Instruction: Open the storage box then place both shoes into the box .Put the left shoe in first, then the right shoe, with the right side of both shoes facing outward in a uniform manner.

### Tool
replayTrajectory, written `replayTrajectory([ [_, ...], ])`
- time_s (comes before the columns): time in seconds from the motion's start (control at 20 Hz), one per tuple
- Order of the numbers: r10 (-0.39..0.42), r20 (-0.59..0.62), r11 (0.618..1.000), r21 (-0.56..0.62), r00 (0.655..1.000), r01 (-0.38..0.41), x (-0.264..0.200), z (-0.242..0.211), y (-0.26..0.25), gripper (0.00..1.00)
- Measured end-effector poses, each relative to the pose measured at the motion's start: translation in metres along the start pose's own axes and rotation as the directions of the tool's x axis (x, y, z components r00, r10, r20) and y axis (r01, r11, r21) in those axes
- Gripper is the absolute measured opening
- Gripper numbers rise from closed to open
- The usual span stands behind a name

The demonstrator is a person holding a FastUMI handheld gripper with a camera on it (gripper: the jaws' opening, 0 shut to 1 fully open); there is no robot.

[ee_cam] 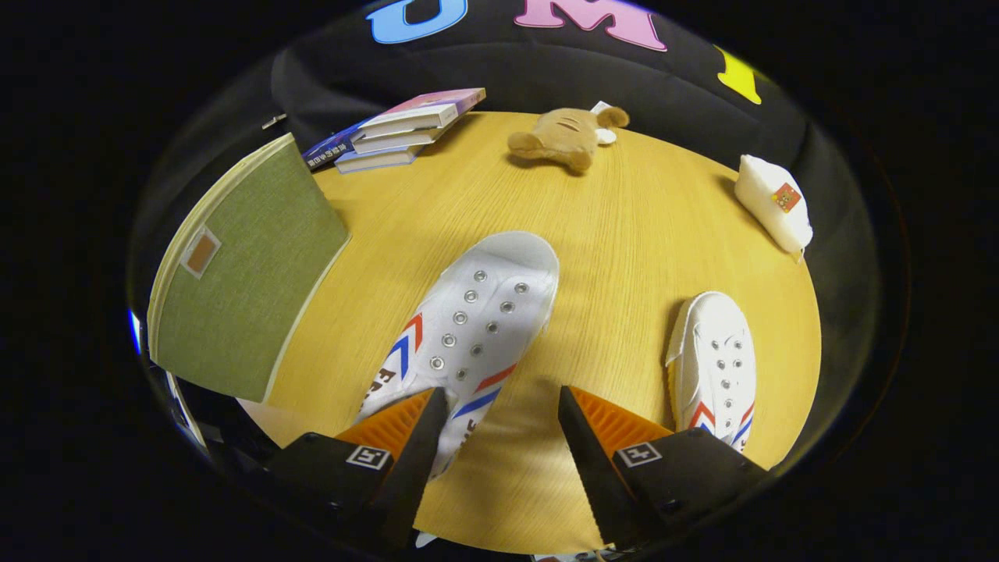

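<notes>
Tongs (499, 406) at the bottom of the frame stand wide apart, holding nothing, with the left finger lying over the heel of one shoe; at left the green storage box (250, 273) has its lid shut; the nearer shoe (476, 320) lies at centre on the wooden table (624, 234), the other shoe (718, 367) at lower right; by my judgement nothing is done yet: opening the box and placing both shoes remain.

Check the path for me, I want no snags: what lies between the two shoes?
In the gripper view, only bare wooden table lies between the nearer shoe and the other shoe. The open tongs hover near it.
</notes>
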State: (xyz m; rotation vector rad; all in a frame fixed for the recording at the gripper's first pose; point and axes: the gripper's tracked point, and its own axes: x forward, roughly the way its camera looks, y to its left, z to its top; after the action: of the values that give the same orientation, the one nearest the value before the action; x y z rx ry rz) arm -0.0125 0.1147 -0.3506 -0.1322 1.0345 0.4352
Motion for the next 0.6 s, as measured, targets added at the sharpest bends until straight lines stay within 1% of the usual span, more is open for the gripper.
replayTrajectory([
  [0.05,0.021,-0.006,0.999,0.026,1.0,-0.021,0.002,0.0,0.006,0.88],
  [0.15,0.033,-0.006,0.997,0.066,0.999,-0.033,0.004,0.003,0.01,0.74],
  [0.2,0.045,-0.016,0.995,0.088,0.999,-0.044,0.005,0.002,0.015,0.65],
  [0.25,0.059,-0.022,0.992,0.113,0.998,-0.056,0.005,0.001,0.019,0.59],
  [0.3,0.052,-0.028,0.99,0.133,0.998,-0.048,0.006,0.0,0.019,0.43],
  [0.45,0.025,-0.043,0.98,0.196,0.999,-0.016,0.007,0.0,0.017,0.35],
  [0.5,0.011,-0.046,0.971,0.238,0.999,0.0,0.005,0.001,0.016,0.23],
  [0.55,0.001,-0.04,0.96,0.279,0.999,0.01,0.004,0.003,0.016,0.17],
  [0.6,0.0,-0.041,0.95,0.313,0.999,0.013,0.004,0.001,0.016,0.1],
])
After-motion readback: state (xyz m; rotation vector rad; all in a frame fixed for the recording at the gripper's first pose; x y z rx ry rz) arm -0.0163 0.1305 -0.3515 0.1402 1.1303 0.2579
